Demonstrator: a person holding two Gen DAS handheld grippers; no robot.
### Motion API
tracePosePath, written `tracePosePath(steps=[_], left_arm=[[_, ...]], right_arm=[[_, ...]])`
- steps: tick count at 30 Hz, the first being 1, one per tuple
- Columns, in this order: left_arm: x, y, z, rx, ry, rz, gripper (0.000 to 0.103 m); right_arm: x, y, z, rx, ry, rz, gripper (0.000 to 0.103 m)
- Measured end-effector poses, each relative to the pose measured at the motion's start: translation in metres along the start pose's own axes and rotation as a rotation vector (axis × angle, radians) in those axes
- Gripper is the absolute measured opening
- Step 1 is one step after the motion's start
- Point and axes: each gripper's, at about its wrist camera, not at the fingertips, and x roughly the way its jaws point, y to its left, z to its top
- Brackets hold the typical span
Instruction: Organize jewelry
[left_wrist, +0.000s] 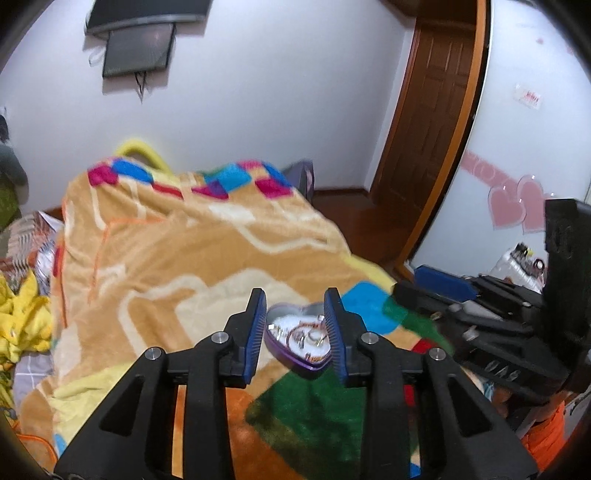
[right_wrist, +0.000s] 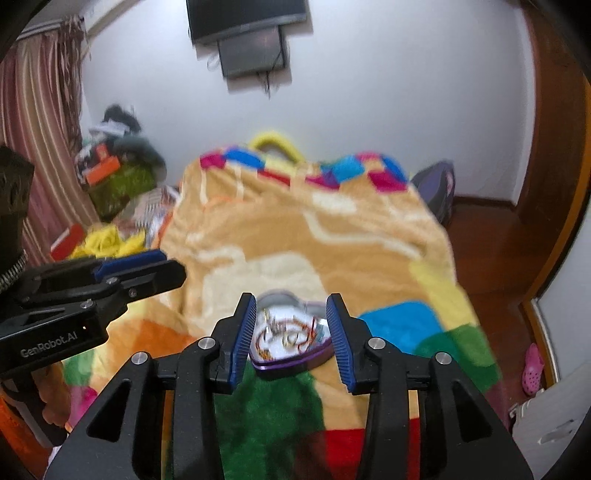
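Two hand-held claws hover over a bed, both spread wide and holding nothing: the left claw (left_wrist: 295, 332) and the right claw (right_wrist: 291, 332) each frame a purple heart-shaped tin (left_wrist: 301, 341) between their blue pads. The tin lies open on the patterned fleece blanket (left_wrist: 192, 266) near the foot of the bed, with a tangle of rings and a beaded bracelet (right_wrist: 291, 334) heaped inside. Beyond it the blanket runs to a white wall with a mounted screen (right_wrist: 247, 22) and a wooden door (left_wrist: 424, 122). The risk, by appearances, is the soft bedding: a claw pressing on the tin's rim could tip it and spill the small pieces into the fleece, while the tangled strands could drag neighbours out together.
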Motion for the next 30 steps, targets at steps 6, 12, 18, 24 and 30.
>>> tracePosePath(steps=[6, 12, 18, 24, 30], left_arm=[[-0.065, -0.024, 0.013, 0.044, -0.157, 0.03, 0.037], [-0.124, -0.048, 0.011, 0.08, -0.33, 0.101, 0.066], [-0.165, -0.058, 0.0, 0.074, -0.458, 0.147, 0.096], [-0.177, -0.064, -0.01, 0.094, -0.495, 0.176, 0.1], [-0.18, -0.063, -0.018, 0.083, -0.489, 0.171, 0.1]], right_arm=[[-0.081, 0.012, 0.019, 0.005, -0.225, -0.006, 0.036], [-0.145, 0.035, 0.019, -0.028, -0.419, -0.023, 0.036], [-0.167, 0.049, 0.011, -0.04, -0.513, -0.068, 0.057], [-0.172, 0.061, 0.002, -0.037, -0.581, -0.157, 0.088], [-0.175, 0.072, 0.0, -0.057, -0.583, -0.17, 0.092]])
